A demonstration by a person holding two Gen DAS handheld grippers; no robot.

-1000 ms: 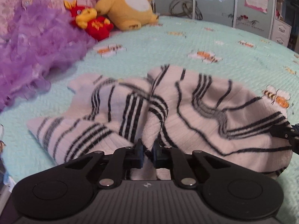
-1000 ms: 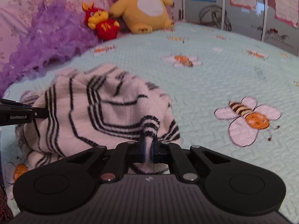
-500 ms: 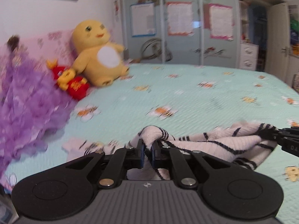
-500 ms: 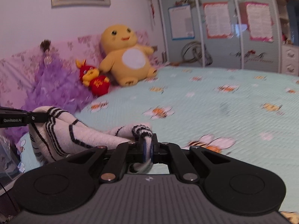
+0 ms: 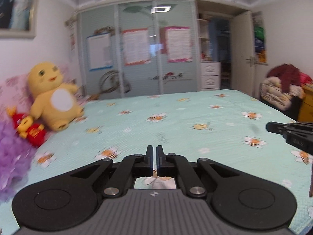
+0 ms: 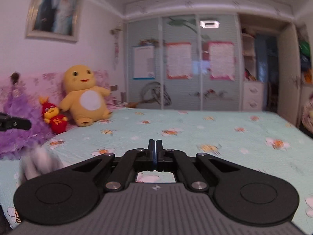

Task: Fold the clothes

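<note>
Left gripper (image 5: 156, 156) and right gripper (image 6: 156, 150) fingers are clenched; whether they pinch cloth is hidden. A blurred white garment (image 6: 37, 162) shows low beside the mint bee-print bed (image 5: 195, 117). 1 corner could slip, skewing the fold

Bed: the pale green quilted bedspread with bee prints (image 5: 195, 113) fills the middle ground, running back to the sliding glass wardrobe doors (image 6: 182, 62).
Far left of bed: the large yellow plush toy (image 6: 86, 96) sits against the pink floral headboard (image 6: 49, 80).
Beside it: the small red and yellow plush toy (image 6: 54, 120) is on its left, touching the purple ruffled fabric (image 6: 17, 133).
Wall above: the framed portrait photograph (image 6: 54, 9).
Right of wardrobe: the white drawer unit (image 5: 210, 75).
Far right: the heap of folded bedding (image 5: 281, 90), beyond the bed's edge.
</note>
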